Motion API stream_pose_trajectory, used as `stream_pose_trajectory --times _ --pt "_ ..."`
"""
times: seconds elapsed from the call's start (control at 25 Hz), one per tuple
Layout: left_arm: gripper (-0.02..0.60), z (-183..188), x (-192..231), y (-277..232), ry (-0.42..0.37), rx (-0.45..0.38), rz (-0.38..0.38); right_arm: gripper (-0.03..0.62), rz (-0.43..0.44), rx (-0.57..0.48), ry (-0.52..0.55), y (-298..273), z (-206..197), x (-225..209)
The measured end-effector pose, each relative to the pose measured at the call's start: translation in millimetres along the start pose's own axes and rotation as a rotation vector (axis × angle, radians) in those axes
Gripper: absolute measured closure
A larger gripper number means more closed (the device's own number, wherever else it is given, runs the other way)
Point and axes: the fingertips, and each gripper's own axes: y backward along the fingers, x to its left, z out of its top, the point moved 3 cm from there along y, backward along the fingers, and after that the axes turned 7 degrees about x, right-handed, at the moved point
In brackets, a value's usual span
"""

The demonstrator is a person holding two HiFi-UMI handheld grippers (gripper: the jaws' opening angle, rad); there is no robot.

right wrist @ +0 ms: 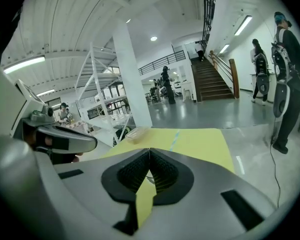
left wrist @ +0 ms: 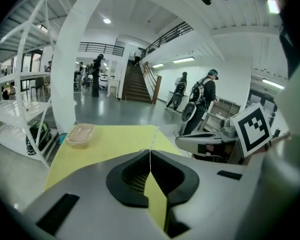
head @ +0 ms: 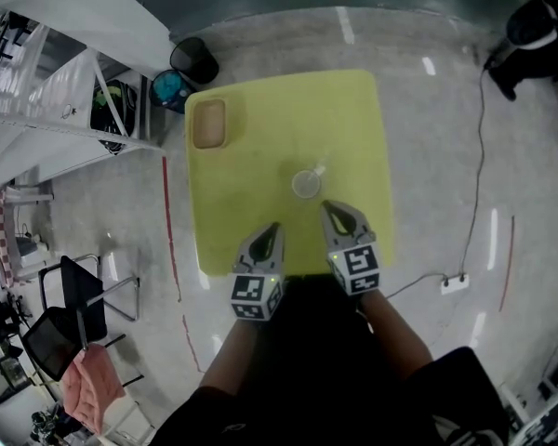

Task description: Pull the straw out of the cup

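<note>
Grey-jawed, the left gripper (head: 272,228) and right gripper (head: 326,206) are both pressed together on nothing over the yellow table (head: 251,193), the clear cup (head: 306,185) with its straw (head: 319,167) standing just beyond the right one.

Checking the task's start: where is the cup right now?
In the head view, the cup stands near the middle of the yellow table, just ahead of the right gripper, with the straw in it.

Grey left gripper (head: 275,225) and right gripper (head: 325,204) bear black-white marker cubes (head: 358,269).
</note>
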Motion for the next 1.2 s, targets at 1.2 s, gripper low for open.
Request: stream_pose_trajectory --times 1.2 --pt "0.537 -1.5 13.9 -35.4 0.039 0.083 0.036 0.577 0.034 0.068 -0.125 -70.2 -12.7 -46.8"
